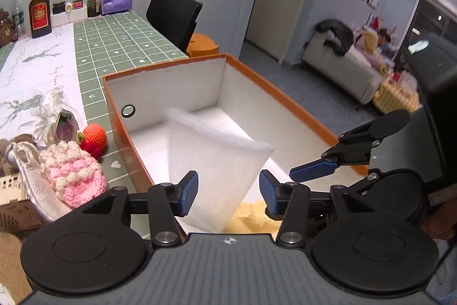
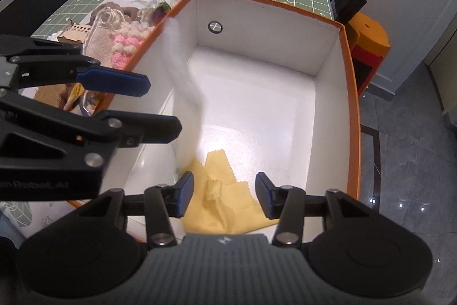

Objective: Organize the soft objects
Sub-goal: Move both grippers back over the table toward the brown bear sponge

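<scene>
An orange box with white inside (image 1: 285, 102) (image 2: 350, 93) stands at the table's edge. A white fluffy pad (image 1: 217, 162) (image 2: 185, 82) leans inside it against the left wall. A yellow cloth (image 2: 228, 202) (image 1: 254, 216) lies on the box floor at the near end. My left gripper (image 1: 228, 193) is open above the box, the pad's lower end between its fingers without touching them; it also shows in the right wrist view (image 2: 148, 107). My right gripper (image 2: 224, 197) is open over the yellow cloth; it also shows in the left wrist view (image 1: 314, 162).
Left of the box lie a pink and white crocheted pouch (image 1: 77, 173), an orange crocheted fruit (image 1: 95, 135), a wrapped flower (image 1: 61, 122) and a wooden box (image 1: 11, 199). Bottles and jars (image 1: 40, 10) stand at the table's far end. A black chair (image 1: 174, 16) stands beyond the table.
</scene>
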Demonstrator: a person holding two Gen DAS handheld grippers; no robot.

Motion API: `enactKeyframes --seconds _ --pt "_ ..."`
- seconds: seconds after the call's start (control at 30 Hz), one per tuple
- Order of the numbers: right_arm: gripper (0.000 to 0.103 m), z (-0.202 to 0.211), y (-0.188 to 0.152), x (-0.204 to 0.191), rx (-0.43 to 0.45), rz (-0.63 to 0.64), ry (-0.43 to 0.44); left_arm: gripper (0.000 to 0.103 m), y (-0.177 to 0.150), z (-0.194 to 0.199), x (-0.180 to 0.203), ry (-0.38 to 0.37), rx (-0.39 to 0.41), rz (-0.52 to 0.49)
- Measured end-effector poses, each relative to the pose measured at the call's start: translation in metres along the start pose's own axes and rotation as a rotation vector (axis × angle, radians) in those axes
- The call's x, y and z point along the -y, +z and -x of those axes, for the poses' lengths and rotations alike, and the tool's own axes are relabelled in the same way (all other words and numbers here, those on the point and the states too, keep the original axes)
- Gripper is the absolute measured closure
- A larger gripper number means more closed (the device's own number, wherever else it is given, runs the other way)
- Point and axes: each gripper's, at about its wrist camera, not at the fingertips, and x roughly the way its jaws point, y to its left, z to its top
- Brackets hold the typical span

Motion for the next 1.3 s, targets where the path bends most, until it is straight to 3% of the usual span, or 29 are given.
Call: enactKeyframes --seconds 0.1,0.17,0.33,0.57,0.73,0.9,0.97,1.13,1.3 --pt "0.049 0.013 0.001 -0.003 -0.014 -0.001 -0.042 0.042 0.001 0.016 -0.004 -0.031 0.024 0.003" --pt "0.039 0.029 0.0 -0.006 0.048 -0.012 -0.075 0.042 0.001 0.03 -0.006 -0.016 0.076 -0.013" --pt "0.038 0.053 -0.013 -0.024 0.197 -0.068 -0.09 0.037 -0.014 0.065 -0.027 -0.022 0.187 0.018" --pt "0.038 0.075 -0.028 -0.072 0.423 -0.128 0.001 0.037 -0.045 0.113 -0.065 0.153 0.286 0.029" --pt "0.036 0.074 -0.027 -0.124 0.553 -0.106 0.09 0.037 -0.071 0.128 -0.099 0.282 0.296 0.093" --pt "0.036 0.044 -0.019 -0.172 0.557 -0.085 0.15 0.034 -0.1 0.135 -0.13 0.325 0.253 0.211" --pt "0.036 0.026 -0.016 -0.186 0.542 -0.085 0.155 0.027 -0.11 0.137 -0.137 0.339 0.247 0.251" --pt "0.036 -0.019 -0.012 -0.199 0.495 -0.078 0.063 0.015 -0.125 0.13 -0.148 0.335 0.238 0.339" --pt "0.024 -0.047 -0.014 -0.2 0.469 -0.027 0.001 0.014 -0.14 0.108 -0.162 0.318 0.183 0.481"
